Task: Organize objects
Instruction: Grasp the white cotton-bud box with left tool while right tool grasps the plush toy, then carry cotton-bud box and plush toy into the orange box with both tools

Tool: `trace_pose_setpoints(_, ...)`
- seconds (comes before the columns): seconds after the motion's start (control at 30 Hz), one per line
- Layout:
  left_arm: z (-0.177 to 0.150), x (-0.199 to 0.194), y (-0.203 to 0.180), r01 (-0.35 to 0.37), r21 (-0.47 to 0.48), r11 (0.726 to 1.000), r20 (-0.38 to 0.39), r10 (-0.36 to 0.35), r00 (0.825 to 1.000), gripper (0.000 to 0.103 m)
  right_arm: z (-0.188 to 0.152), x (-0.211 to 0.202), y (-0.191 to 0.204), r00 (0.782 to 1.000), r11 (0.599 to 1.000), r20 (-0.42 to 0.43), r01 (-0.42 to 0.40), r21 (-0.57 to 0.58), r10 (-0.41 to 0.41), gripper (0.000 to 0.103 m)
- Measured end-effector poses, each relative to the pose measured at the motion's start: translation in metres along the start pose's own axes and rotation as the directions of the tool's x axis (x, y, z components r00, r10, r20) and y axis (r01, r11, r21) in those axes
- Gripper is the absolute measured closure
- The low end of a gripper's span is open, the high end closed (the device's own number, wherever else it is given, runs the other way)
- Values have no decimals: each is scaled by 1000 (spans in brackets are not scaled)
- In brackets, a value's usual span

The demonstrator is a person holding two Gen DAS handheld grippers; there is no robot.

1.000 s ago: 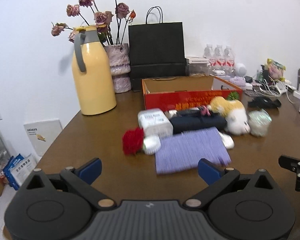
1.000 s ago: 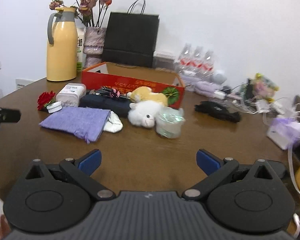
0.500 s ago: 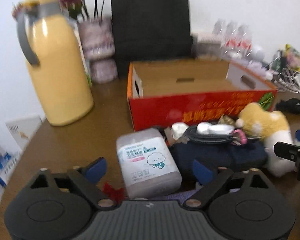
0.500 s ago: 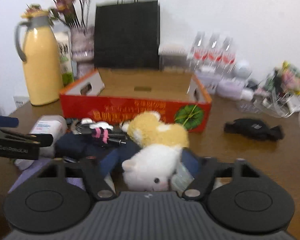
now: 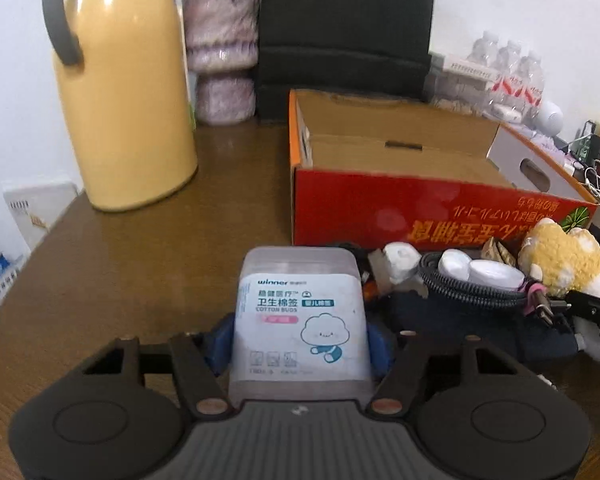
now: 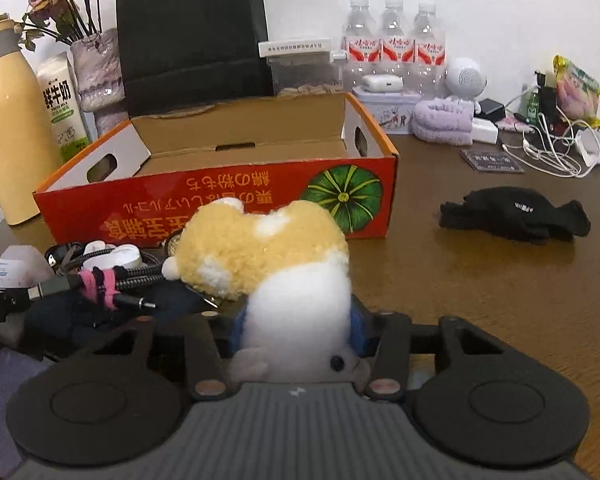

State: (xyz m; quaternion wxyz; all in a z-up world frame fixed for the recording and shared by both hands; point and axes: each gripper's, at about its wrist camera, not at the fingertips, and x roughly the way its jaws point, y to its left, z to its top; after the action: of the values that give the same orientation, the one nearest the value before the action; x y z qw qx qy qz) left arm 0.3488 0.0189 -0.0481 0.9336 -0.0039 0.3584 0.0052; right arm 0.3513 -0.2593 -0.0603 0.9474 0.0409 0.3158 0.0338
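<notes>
Left gripper (image 5: 300, 340) closing on the cotton bud box (image 5: 298, 316) — its blue pads (image 5: 378, 344) are sitting against both side walls, and the box is lying on the wooden table (image 5: 140, 264) just before the red cardboard box (image 5: 420, 216). Right gripper (image 6: 298, 332) closing on the plush toy (image 6: 284, 264) — its white body is filling the gap between the pads, beside the coiled cable (image 6: 112, 276) atop a dark pouch (image 6: 80, 312).
</notes>
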Motion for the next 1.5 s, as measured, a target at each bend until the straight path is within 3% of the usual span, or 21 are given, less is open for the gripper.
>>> trace_pose_setpoints(0.2, 11, -69, -8, -3, 54, 999, 177, -6, 984, 40, 13, -61, 4, 987, 1000, 162, -1, -18, 4, 57)
trace_pose_setpoints(0.3, 2, -112, -17, 2, 91, 996, 225, -22, 974, 39, 9, -109, 6, 974, 998, 224, -26, -57, 38, 57)
trace_pose_setpoints(0.37, -16, -136, -22, 13, 103, 995, 226, -36, 973, 39, -3, -135, 6, 972, 997, 230, -39, -71, 55, 57)
trace_pose_setpoints(0.53, -76, -181, -26, 132, 47, 990, 132, -137, 982, 39, -59, -183, 0, 978, 993, 181, -91, -78, 104, 57)
trace_pose_setpoints(0.7, -110, -207, -20, 114, 39, 993, 94, -117, 989, 39, -106, -200, -10, 991, 994, 88, -97, -42, 100, 57)
trace_pose_setpoints(0.83, -106, -213, -19, 100, 33, 994, 121, -103, 987, 39, -109, -209, -10, 990, 994, 95, -98, -38, 101, 57)
trace_pose_setpoints(1.0, -61, -195, -15, 121, 31, 992, 152, -125, 981, 39, -76, -202, -14, 976, 987, 153, -141, -83, 152, 57)
trace_pose_setpoints(1.07, -24, -180, -12, 138, 39, 990, 162, -143, 976, 39, -53, -194, -16, 973, 984, 170, -138, -111, 155, 57)
trace_pose_setpoints(1.17, 41, -150, -11, 155, 44, 987, 155, -160, 975, 39, 10, -168, -17, 971, 979, 190, -111, -169, 143, 57)
trace_pose_setpoints(1.3, 127, -84, -26, 89, 87, 992, 132, -100, 986, 39, 95, -93, -18, 985, 979, 119, -103, -175, 125, 57)
trace_pose_setpoints(1.43, 184, 12, -38, 56, 77, 995, -7, -56, 998, 39, 157, 12, -18, 993, 986, -29, -114, -118, 111, 56)
trace_pose_setpoints(1.5, 198, 64, -45, 19, 96, 995, -80, -12, 997, 39, 172, 69, -13, 994, 990, -106, -36, -139, 21, 56)
